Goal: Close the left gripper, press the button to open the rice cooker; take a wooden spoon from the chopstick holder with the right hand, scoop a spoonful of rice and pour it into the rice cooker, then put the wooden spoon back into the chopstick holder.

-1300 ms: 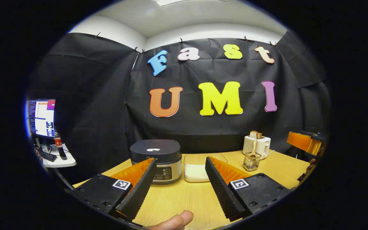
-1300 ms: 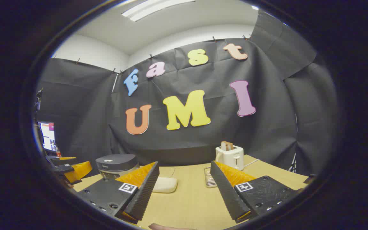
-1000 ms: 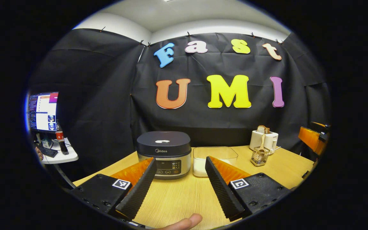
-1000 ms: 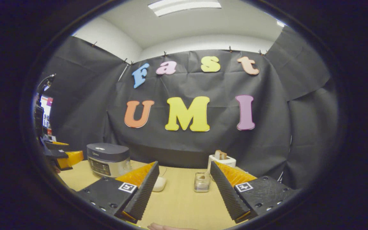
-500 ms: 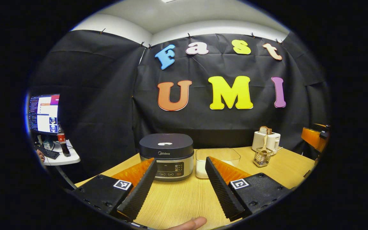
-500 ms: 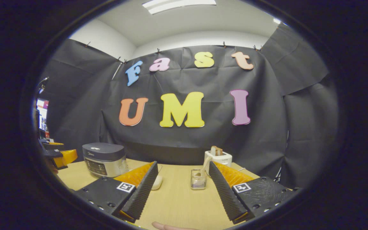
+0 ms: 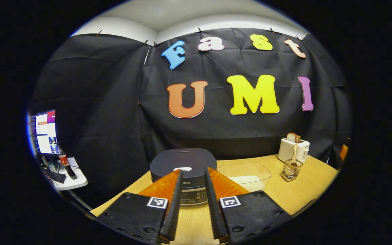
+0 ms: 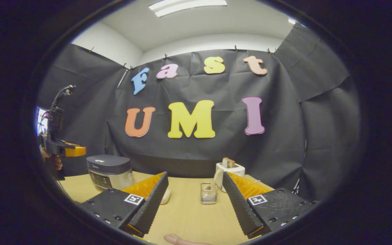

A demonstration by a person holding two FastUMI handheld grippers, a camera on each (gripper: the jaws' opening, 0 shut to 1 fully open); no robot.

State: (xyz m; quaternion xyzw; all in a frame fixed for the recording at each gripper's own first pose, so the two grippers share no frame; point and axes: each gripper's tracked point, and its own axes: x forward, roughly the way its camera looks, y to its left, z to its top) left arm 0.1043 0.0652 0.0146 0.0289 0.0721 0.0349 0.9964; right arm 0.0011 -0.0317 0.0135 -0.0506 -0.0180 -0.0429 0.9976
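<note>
Wooden table (image 7: pixel 305 190) carries a dark round rice cooker (image 7: pixel 183 164), lid down; left gripper (image 7: pixel 191 200) half-closed at six o'clock, right gripper (image 8: pixel 195 200) wide open.

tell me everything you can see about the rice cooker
The rice cooker is a squat, rounded box with a dark matte lid, shut, bearing a small pale mark on top. Its lower body looks silvery, with a dark button panel in front. It stands upright on the wooden table, beside a clear container. Nothing touches it.
</note>
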